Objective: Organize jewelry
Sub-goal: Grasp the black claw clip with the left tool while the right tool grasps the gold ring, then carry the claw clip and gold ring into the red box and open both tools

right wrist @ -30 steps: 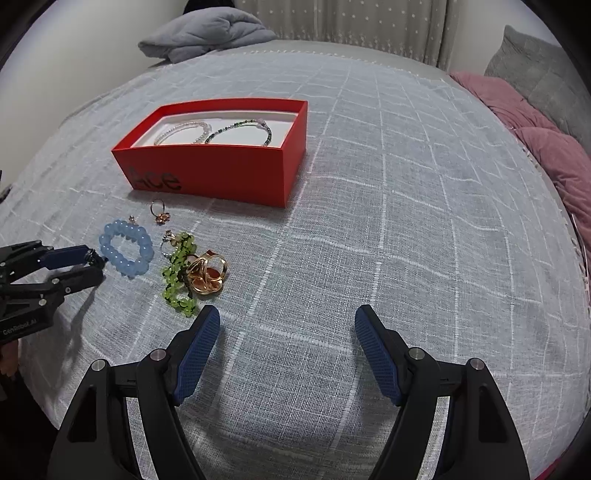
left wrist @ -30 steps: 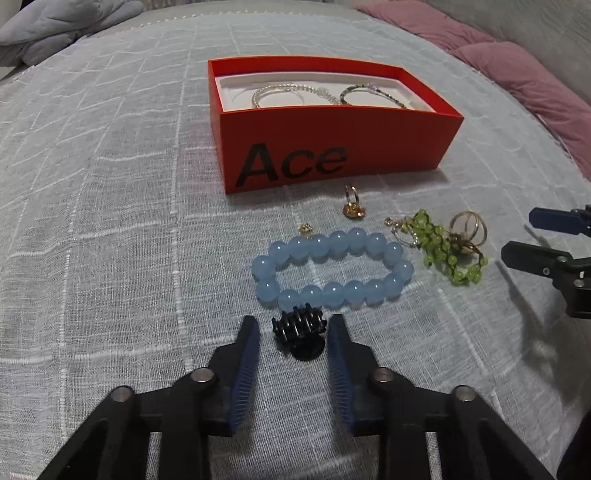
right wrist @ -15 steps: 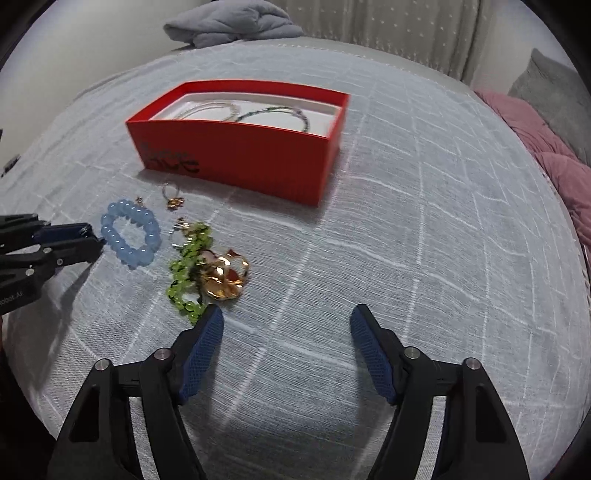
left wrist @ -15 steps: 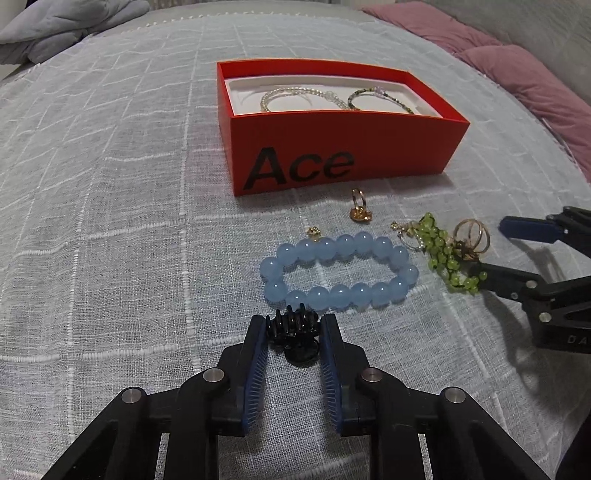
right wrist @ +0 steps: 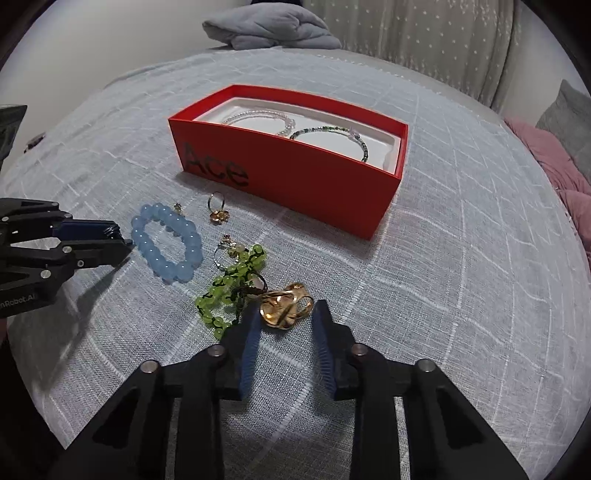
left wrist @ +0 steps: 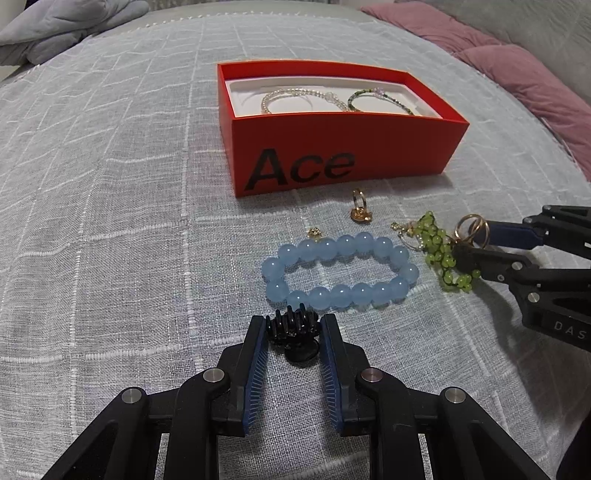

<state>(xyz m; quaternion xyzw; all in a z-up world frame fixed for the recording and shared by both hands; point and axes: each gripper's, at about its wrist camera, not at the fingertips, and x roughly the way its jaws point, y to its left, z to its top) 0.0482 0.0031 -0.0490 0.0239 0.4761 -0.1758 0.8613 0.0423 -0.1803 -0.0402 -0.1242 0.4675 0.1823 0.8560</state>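
Note:
My left gripper (left wrist: 293, 328) is shut on a small black hair claw (left wrist: 293, 326), just in front of the blue bead bracelet (left wrist: 340, 271). My right gripper (right wrist: 283, 314) has its fingers close on either side of a gold ring (right wrist: 284, 309), whether they press it I cannot tell. A green bead piece (right wrist: 231, 286) lies beside that ring. A gold flower ring (left wrist: 360, 212) and a tiny gold stud (left wrist: 314, 232) lie in front of the red "Ace" box (left wrist: 332, 162). The box holds a pearl bracelet (left wrist: 295, 98) and a dark green bead bracelet (left wrist: 376, 98).
Everything sits on a grey-white checked bedspread (left wrist: 110, 221). Pink pillows (left wrist: 535, 81) lie at the right edge, a grey folded blanket (right wrist: 266, 29) at the far side. A silver earring (right wrist: 225, 247) lies by the green beads.
My left gripper has closed onto the black hair claw. My right gripper has moved forward to the gold ring and narrowed around it.

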